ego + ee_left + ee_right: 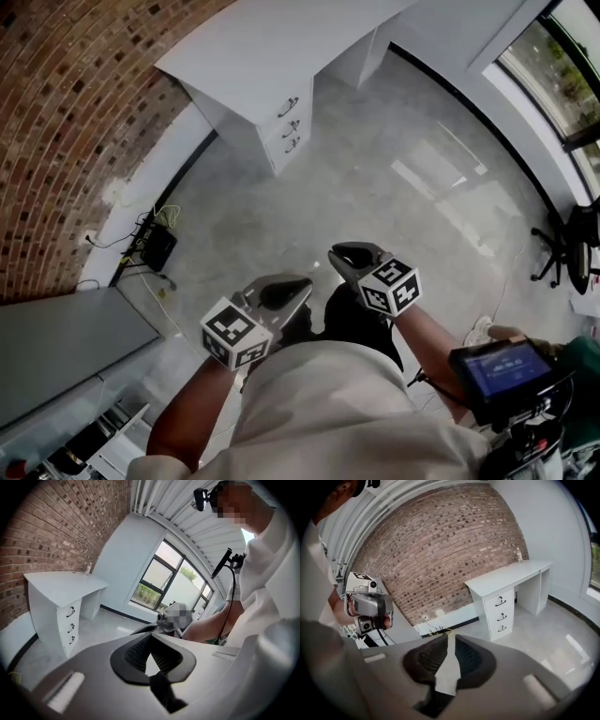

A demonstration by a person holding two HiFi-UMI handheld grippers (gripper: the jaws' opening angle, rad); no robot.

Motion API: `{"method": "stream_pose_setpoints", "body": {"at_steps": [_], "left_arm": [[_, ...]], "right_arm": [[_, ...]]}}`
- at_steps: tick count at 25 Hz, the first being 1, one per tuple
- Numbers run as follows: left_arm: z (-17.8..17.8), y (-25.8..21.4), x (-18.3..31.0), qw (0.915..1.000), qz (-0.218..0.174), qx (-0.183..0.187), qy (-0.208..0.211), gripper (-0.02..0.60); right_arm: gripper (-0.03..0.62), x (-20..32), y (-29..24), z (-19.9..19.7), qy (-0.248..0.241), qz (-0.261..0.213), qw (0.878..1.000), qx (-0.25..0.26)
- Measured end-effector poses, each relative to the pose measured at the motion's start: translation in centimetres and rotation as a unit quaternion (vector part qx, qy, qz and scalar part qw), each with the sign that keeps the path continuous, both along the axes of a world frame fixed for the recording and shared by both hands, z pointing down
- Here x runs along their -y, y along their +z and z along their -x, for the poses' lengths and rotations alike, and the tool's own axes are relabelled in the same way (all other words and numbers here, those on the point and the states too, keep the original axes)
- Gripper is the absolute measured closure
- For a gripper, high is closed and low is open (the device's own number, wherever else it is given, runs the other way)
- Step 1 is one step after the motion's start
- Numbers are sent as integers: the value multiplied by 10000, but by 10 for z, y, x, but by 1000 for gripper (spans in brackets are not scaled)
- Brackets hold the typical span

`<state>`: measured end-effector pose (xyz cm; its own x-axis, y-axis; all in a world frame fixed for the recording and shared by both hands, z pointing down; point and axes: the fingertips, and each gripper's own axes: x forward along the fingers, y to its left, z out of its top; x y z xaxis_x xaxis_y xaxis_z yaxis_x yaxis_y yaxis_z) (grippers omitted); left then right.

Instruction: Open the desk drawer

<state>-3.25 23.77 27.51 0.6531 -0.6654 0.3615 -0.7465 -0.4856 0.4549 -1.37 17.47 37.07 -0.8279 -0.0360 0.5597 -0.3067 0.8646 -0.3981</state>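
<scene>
Drawers (289, 124), 3 of them stacked in the left pedestal of the white desk (281, 47), all sit flush and closed, each with a curved metal handle (288, 106) on its front. That desk stands with its back edge against the brick wall (75, 112). Both tools are held close to the person's torso, well apart from the desk, across a stretch of bare grey floor (394, 187). On the left gripper (281, 296) the jaws are drawn together at the tips, with nothing between them. The right gripper (361, 259), just beside it, also has its jaws closed tip to tip and empty. To the left of the desk, along the same wall, a black box with cables (155, 246) lies on the floor.
</scene>
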Motion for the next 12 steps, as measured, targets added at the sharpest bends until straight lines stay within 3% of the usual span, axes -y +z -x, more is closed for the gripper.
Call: {"method": "stream_pose_setpoints", "body": {"at_steps": [6, 12], "left_arm": [[41, 16, 61, 9996, 180, -226, 47, 575], [62, 34, 148, 9992, 370, -150, -48, 574]], "right_arm": [[559, 71, 26, 54, 267, 144, 9995, -36], [559, 176, 77, 101, 655, 934, 9929, 350]]}}
